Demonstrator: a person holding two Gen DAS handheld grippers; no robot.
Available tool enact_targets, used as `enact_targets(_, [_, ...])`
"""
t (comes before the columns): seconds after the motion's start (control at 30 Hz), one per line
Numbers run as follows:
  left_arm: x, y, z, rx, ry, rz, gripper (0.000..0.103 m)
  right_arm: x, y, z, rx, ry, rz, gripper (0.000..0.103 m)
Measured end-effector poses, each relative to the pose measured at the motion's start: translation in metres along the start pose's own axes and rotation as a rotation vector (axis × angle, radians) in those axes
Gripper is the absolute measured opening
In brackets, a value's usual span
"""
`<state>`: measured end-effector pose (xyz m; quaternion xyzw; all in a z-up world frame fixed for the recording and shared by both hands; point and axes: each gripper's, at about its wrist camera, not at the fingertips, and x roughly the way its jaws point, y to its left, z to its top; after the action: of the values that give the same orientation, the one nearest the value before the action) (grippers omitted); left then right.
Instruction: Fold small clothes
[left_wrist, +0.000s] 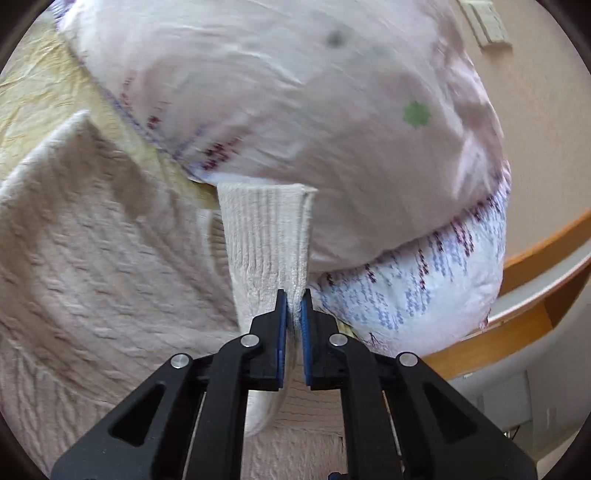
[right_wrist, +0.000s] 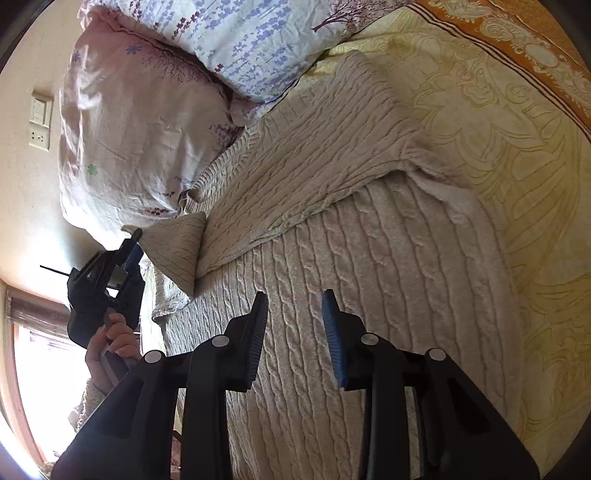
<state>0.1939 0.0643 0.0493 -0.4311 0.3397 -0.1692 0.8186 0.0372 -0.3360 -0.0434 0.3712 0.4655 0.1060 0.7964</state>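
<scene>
Yellow bedspread (right_wrist: 517, 155) under everything; two floral pillows (right_wrist: 140, 122) at head end

Cream cable-knit sweater (right_wrist: 351, 295) spread flat on bed, one sleeve already laid across body

Left gripper (left_wrist: 294, 295) pinching ribbed cuff (left_wrist: 266, 229) of other sleeve, lifted beside pillows

Right gripper (right_wrist: 294, 299) hovering over sweater body, fingers wide apart, holding nothing

Step, likely: sleeve fold-in. Next: carry cuff across body, lay flat, let go

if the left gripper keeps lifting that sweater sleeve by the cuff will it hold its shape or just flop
Likely flop: the sleeve already drapes and bends where the left gripper pinches its ribbed cuff. The chunky cable knit of the sweater looks heavy, so it may drag. The textured knit probably won't slip from the pads.
</scene>
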Motion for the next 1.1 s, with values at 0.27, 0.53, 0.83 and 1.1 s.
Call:
enact_targets(0.27, [0.076,-0.089,-0.096,0.551,0.228,0.049,0.017,-0.022,-0.030,0.002,0.068,-0.055,-0.044,0.032])
enact_targets(0.53, [0.039,-0.077,-0.126,0.683,0.309,0.104,0.070,-0.012,-0.001,0.037,-0.042,-0.114,-0.048,0.032])
enact_targets(0.83, [-0.087,0.002,-0.071,0.597,0.179,0.472,0.071,0.065,0.034,0.062,-0.141,0.008,-0.112,0.032])
enact_targets(1.1, [-0.138,0.048,-0.068,0.495,0.162,0.641,0.071,0.082,0.047,0.055,-0.186,0.037,-0.125,0.012])
